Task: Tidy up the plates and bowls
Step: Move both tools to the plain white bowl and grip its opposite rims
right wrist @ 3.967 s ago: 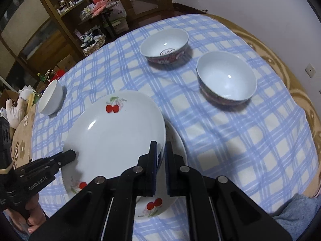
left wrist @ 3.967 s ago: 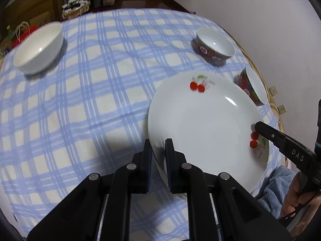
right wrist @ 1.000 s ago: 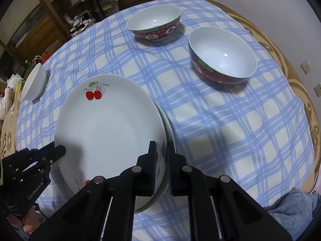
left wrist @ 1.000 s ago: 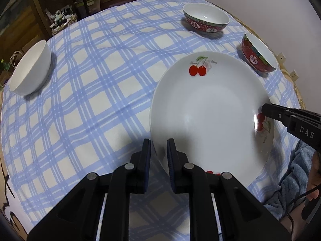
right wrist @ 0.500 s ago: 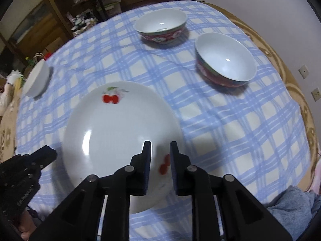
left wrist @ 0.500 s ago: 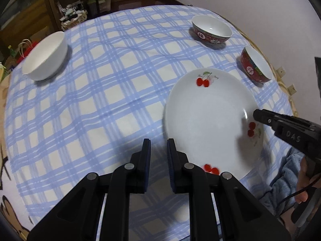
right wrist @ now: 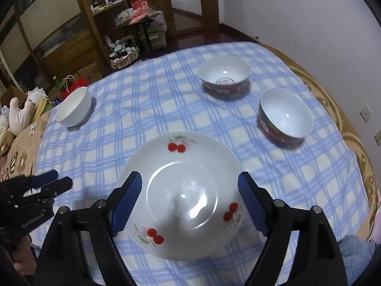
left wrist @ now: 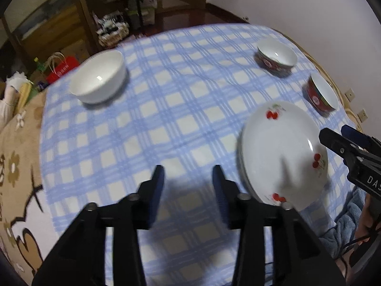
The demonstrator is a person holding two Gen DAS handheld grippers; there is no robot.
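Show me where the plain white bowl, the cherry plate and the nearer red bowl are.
plain white bowl (left wrist: pixel 98 77): left wrist view, inner bottom.
cherry plate (right wrist: pixel 182 199): right wrist view, centre of the well.
nearer red bowl (right wrist: pixel 285 116): right wrist view, white inside.

Checked tablecloth (right wrist: pixel 147 109) (blue-white) bears plates (right wrist: pixel 181 190), bowls (right wrist: pixel 223 76).

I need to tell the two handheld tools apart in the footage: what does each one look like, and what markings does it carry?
Both are matte black, with angular fingers, silver screws and ribbed blue pads. The right tool shows white letters "DAS" on its body in the left wrist view. The left tool carries small white lettering, too blurred to read. A black cable trails below the right one.
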